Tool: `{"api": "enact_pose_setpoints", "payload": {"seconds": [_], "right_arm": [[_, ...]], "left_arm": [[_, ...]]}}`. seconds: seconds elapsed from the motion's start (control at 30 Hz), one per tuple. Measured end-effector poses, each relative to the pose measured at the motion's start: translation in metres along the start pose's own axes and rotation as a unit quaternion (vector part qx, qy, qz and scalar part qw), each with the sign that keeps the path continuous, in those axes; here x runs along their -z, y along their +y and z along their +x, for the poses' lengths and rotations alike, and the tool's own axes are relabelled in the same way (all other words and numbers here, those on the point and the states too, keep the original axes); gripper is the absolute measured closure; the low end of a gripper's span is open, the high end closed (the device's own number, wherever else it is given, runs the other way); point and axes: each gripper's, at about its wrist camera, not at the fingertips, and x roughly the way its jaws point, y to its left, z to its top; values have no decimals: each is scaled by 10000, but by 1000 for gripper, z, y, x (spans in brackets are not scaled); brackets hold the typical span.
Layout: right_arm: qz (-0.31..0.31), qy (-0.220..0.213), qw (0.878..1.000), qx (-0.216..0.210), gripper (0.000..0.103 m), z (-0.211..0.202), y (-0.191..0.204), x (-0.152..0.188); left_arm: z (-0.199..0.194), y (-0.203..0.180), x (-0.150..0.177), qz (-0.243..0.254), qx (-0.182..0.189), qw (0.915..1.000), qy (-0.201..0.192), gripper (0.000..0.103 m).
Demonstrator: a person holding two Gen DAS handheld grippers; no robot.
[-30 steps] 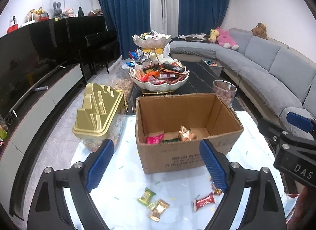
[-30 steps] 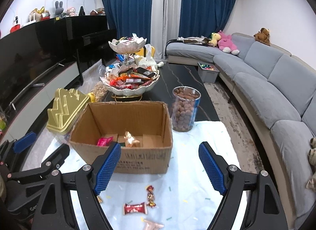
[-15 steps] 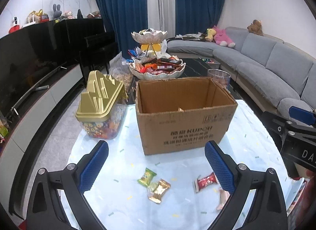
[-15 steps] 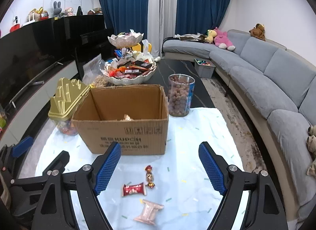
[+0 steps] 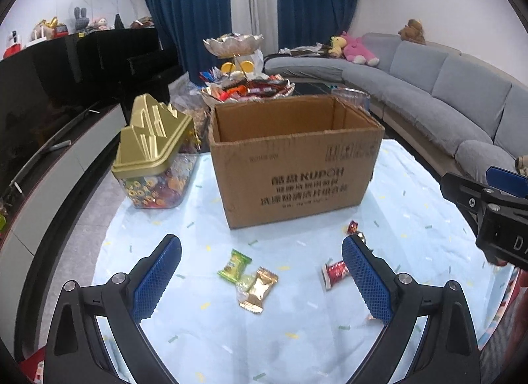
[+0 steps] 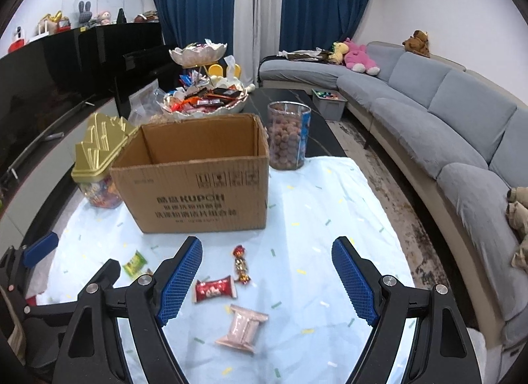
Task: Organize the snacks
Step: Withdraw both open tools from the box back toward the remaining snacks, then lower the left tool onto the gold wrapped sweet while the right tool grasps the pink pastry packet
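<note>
An open cardboard box [image 5: 293,166] stands on the pale blue cloth; it also shows in the right wrist view [image 6: 198,176]. In front of it lie loose snacks: a green packet [image 5: 234,261], a gold packet [image 5: 259,290], a red wrapper [image 5: 335,272], and in the right wrist view a red wrapper [image 6: 214,289], a twisted candy [image 6: 241,263] and a pink packet [image 6: 243,328]. My left gripper [image 5: 260,276] is open and empty, low over the green and gold packets. My right gripper [image 6: 266,280] is open and empty above the red wrapper and pink packet.
A gold-lidded candy jar [image 5: 153,153] stands left of the box. A clear jar of brown balls [image 6: 288,134] stands behind it on the right. A tiered snack dish [image 6: 204,93] sits farther back. A grey sofa [image 6: 445,126] runs along the right.
Both grippers have moved down and back towards the table's near edge. The box's inside has dropped out of sight and the loose snacks now lie between the fingers.
</note>
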Motion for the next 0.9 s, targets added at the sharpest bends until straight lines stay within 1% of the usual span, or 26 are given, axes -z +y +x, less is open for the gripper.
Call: {"api": "enact_pose_setpoints", "payload": {"seconds": [0.13,0.3,0.5,0.7,0.9], "right_arm": [[63,80,9999,25,21,3,0,12],[-41,100,9999,52,21,4,7,23],[-43,305,9995,19,21,15,10,33],[7,370,9993,-7,21,23,10,42],[-62,464,9989,-32,21,33,15,52]], "left_arm": [[2,1,6,52,49,10000,-26,4],[3,2,9,171,137,9997,-118,4],[11,4,17,253,245,9994,-75,4],[24,0,29,311,388,9988,-8,5],[41,-2,35,475,493,9976,127,10]]}}
